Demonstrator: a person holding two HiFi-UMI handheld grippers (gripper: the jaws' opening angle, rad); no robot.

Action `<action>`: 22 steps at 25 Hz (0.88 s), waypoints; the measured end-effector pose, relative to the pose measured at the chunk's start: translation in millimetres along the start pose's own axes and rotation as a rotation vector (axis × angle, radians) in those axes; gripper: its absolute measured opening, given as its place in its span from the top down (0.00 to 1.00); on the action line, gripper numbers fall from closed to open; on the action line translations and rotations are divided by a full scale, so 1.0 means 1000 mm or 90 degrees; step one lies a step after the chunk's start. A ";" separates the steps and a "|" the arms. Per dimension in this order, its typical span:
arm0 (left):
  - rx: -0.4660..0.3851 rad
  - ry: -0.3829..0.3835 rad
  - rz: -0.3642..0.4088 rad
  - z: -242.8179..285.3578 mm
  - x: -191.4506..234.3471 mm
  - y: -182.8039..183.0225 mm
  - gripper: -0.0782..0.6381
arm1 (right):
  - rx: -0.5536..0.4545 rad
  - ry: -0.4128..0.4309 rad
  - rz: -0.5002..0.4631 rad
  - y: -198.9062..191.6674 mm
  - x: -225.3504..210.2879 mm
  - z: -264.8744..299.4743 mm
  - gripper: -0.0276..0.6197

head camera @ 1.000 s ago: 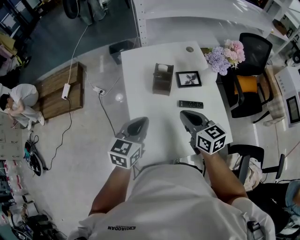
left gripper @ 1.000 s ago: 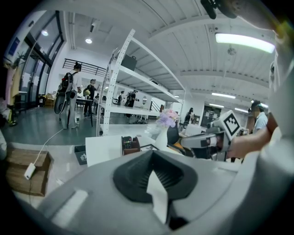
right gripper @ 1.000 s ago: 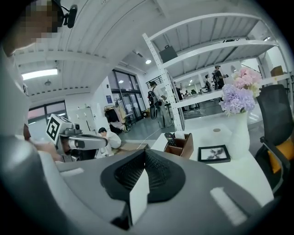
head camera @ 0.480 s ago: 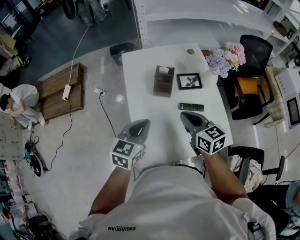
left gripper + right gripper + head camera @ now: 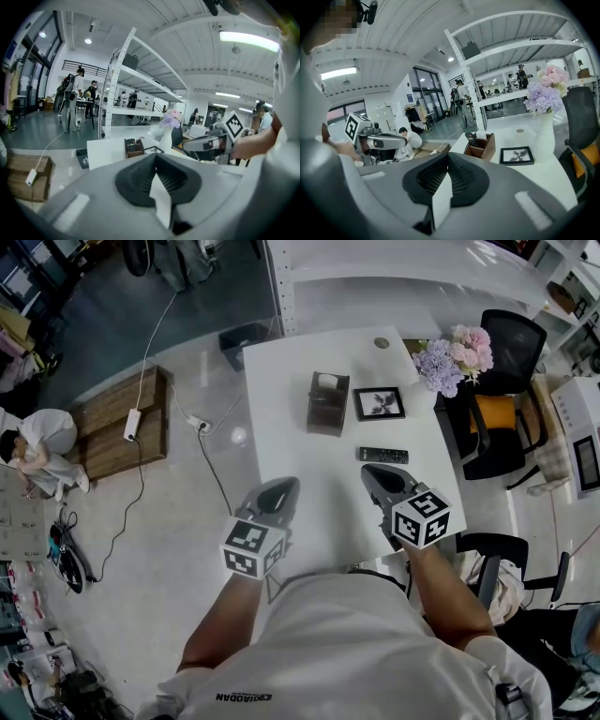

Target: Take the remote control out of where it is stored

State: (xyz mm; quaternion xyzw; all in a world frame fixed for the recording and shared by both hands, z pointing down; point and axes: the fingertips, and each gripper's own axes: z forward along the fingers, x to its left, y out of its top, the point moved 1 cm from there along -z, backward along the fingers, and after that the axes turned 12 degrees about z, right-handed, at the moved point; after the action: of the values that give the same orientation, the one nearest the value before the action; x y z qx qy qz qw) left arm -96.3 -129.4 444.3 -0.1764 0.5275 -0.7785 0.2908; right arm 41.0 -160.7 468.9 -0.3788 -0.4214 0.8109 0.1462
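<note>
While left gripper (image 5: 278, 487), right gripper (image 5: 374, 471) fingers (image 5: 424, 180) together, empty, remote control (image 5: 471, 138) in holder (image 5: 488, 149), second remote (image 5: 382, 455) nearer

The left forearm (image 5: 220, 620) and right forearm (image 5: 450, 592) reach forward, bare, each hand carrying a tool. The left tool (image 5: 281, 486) hangs at the near left edge of the counter (image 5: 281, 427), and the right tool (image 5: 370, 470) over its near right part, well apart. Both point forward and slightly down. Each tool's jaws are pressed together with nothing between them.
</note>
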 end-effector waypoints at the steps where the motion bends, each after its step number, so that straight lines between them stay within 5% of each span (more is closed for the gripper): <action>1: 0.000 0.000 -0.001 0.000 0.000 0.000 0.89 | 0.001 0.000 -0.001 0.000 0.000 0.001 0.95; 22: 0.034 0.021 -0.042 0.001 0.028 -0.023 0.89 | 0.024 -0.044 -0.112 0.042 -0.027 0.071 0.92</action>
State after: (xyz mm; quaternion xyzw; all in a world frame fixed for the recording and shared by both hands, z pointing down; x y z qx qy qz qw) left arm -123.6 -141.9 465.3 -0.1730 0.5052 -0.8042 0.2610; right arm 10.0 -242.1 474.4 -0.3096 -0.4426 0.8152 0.2091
